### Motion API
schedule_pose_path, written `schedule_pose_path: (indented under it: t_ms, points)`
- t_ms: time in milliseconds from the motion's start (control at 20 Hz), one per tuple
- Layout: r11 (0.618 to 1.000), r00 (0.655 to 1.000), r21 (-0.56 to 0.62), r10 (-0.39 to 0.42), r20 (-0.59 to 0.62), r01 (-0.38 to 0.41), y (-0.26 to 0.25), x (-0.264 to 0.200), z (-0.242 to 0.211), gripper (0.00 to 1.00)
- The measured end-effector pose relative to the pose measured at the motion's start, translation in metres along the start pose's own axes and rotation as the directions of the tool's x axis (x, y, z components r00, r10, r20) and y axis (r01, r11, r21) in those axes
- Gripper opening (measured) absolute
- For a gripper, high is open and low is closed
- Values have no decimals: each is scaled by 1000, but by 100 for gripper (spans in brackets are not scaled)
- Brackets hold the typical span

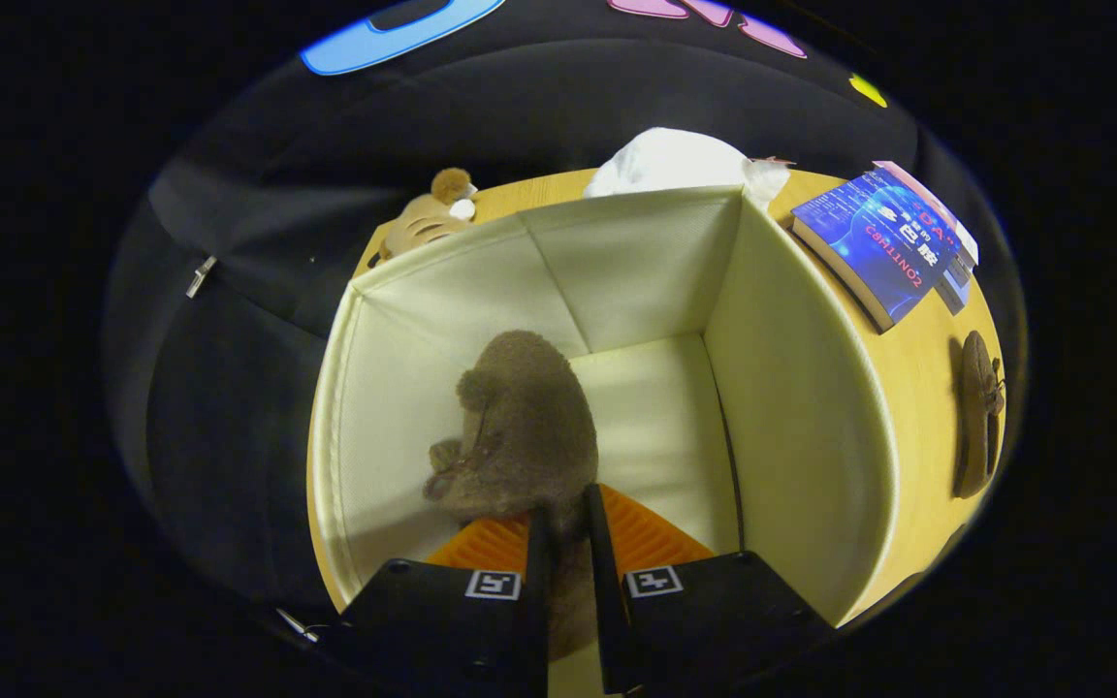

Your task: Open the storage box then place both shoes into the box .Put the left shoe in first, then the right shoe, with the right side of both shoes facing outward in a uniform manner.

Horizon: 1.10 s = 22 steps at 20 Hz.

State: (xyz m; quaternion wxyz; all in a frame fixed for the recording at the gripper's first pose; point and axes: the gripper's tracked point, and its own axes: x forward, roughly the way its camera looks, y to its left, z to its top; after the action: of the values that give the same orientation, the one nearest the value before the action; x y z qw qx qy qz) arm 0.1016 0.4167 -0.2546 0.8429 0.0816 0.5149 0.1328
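A cream fabric storage box (801, 388) stands open on the wooden table, and I look down into it. A brown suede shoe (520, 417) with a lace bow hangs inside the box, toward its left wall, toe pointing away from me. My gripper (566, 509) is shut on the shoe's heel end, both fingers pressing the rim from either side. The second brown shoe (977, 412) lies on the table to the right of the box, outside it.
Beyond the box sit a brown plush toy (432, 215) and a white bundle (675, 160). A stack of books (893, 242) lies at the back right on the table (927, 388). The table edge curves close behind the second shoe.
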Motion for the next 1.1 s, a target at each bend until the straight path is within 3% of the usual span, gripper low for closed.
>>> schedule_pose_path:
  t_ms: [100,250,350,700,900,1100]
  points:
    - [1000,1000,-12,22,3,-22,4,-3,0,33]
    - [996,995,-39,79,63,-77,8,-25,10,65]
    - [993,987,-67,107,117,-100,7,-46,19,100]
    - [988,950,-88,149,275,-129,-35,-128,50,99]
    - [995,911,-95,70,406,-35,-112,-169,79,99]
    - [999,901,-37,-17,433,36,-199,-188,83,99]
